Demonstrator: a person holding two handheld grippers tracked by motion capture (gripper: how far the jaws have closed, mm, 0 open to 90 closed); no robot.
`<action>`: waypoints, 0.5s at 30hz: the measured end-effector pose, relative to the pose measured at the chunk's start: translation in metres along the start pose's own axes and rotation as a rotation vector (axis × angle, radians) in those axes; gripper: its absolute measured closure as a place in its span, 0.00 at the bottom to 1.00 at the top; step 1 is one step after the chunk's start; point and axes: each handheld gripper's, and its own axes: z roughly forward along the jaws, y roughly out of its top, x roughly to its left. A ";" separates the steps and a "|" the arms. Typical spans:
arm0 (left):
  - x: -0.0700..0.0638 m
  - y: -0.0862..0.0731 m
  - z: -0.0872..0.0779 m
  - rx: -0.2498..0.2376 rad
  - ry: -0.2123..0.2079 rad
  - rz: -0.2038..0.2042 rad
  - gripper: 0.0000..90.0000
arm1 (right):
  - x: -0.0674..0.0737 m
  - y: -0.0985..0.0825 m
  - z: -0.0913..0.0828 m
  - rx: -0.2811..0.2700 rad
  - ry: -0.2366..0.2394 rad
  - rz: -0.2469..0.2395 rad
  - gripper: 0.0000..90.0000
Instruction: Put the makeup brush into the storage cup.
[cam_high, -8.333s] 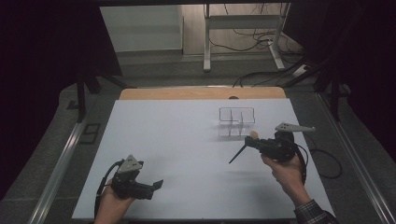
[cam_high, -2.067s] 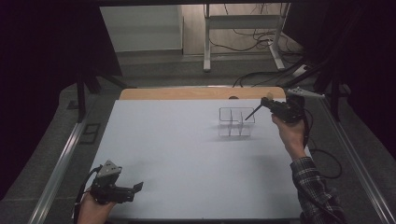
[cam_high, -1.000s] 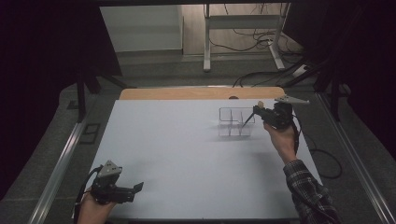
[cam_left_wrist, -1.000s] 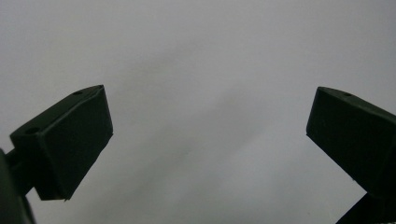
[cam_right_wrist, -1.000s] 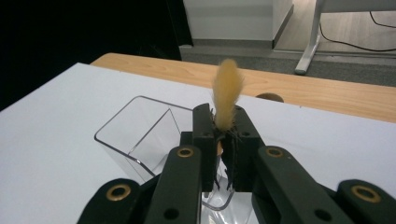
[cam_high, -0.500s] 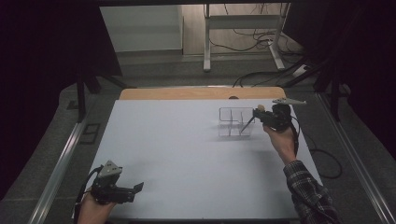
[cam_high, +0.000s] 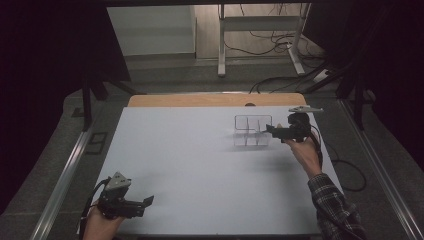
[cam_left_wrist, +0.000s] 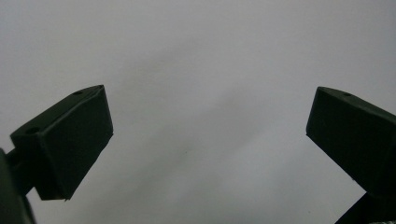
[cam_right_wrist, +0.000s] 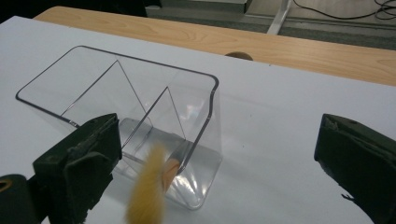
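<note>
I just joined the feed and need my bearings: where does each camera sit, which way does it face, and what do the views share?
High view: above the person's side, facing forward and down on the white table; both forearms, left gripper, right gripper.
Left gripper view: on the left gripper, facing bare tabletop; its two jaws apart.
Right gripper view: on the right gripper, facing the clear organizer and a brush; jaws apart.
Shared: high and right gripper views show the clear organizer.
</note>
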 end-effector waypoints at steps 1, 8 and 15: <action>0.000 0.000 0.000 0.000 0.000 0.000 0.01 | 0.000 0.000 0.000 0.001 0.001 0.001 0.01; 0.000 0.000 0.000 -0.001 0.000 0.000 0.01 | 0.001 -0.002 0.000 0.022 0.014 -0.016 0.01; 0.000 0.000 0.000 0.000 -0.002 -0.001 0.01 | -0.001 -0.004 -0.003 0.038 0.023 -0.028 0.02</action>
